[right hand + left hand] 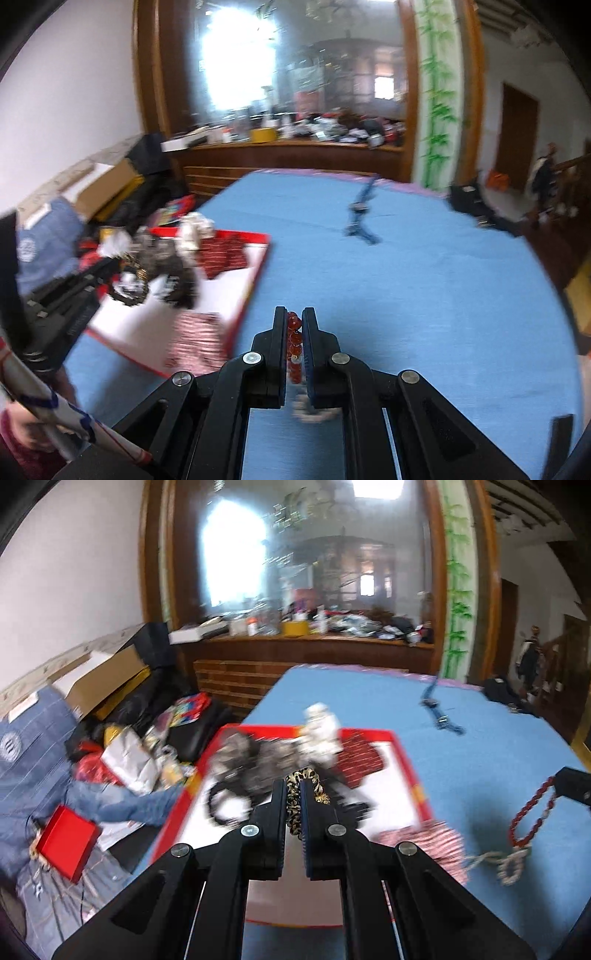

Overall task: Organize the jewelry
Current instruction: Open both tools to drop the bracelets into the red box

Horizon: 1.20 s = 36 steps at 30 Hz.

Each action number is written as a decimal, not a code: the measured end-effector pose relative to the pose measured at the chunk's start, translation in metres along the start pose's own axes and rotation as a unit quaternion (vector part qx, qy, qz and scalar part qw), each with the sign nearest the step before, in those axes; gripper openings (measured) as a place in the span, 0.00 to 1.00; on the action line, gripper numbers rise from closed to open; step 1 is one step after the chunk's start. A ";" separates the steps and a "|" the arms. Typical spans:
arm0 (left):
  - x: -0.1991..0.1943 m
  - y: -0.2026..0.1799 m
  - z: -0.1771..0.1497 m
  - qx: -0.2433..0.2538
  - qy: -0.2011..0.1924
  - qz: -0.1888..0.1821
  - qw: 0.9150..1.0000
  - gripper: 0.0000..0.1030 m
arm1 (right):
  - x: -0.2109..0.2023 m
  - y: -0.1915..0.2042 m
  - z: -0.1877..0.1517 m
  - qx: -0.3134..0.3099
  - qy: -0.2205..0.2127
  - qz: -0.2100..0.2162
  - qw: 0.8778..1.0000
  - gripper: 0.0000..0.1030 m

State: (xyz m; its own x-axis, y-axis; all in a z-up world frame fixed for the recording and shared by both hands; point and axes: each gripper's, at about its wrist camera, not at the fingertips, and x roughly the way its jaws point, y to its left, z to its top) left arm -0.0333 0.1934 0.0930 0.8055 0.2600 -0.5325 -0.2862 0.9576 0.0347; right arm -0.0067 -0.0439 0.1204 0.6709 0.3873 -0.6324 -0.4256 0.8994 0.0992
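My left gripper (294, 786) is shut on a leopard-print scrunchie (303, 797) and holds it above a red-rimmed white tray (406, 760). The tray holds several hair ties and fabric pieces, blurred. My right gripper (294, 314) is shut on a red bead bracelet (294, 343) above the blue table (406, 295). In the left wrist view the same gripper (572, 786) shows at the right edge, with the red bracelet (532, 812) and a silver chain (509, 864) hanging from it. The tray (255, 280) lies left of my right gripper.
A blue strap-like item (436, 709) lies far on the blue table (480, 738); it also shows in the right wrist view (360, 218). A striped red-white cloth (432, 843) lies at the tray's near right corner. Clutter, boxes and a red box (68, 843) fill the floor left of the table.
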 end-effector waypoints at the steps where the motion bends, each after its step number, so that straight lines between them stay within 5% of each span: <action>1: 0.005 0.012 -0.003 -0.008 0.009 0.006 1.000 0.06 | 0.004 0.007 0.002 -0.003 0.005 0.014 1.000 0.07; 9: 0.036 0.055 -0.014 -0.043 0.055 0.008 0.998 0.07 | 0.040 0.054 0.010 -0.018 0.049 0.085 0.995 0.08; 23: 0.102 0.066 -0.003 -0.079 0.145 -0.107 0.980 0.06 | 0.128 0.086 0.052 0.003 0.097 0.087 0.991 0.08; 36: 0.112 0.058 -0.007 -0.053 0.143 -0.066 0.986 0.07 | 0.172 0.068 0.045 0.033 0.137 0.075 0.987 0.09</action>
State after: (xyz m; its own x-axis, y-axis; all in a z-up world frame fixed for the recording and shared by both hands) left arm 0.0369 0.2776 0.0298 0.6648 0.0740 -0.7434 -0.2539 0.9582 -0.1317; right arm 0.1071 0.0925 0.0533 0.4108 0.4555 -0.7898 -0.4605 0.8513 0.2514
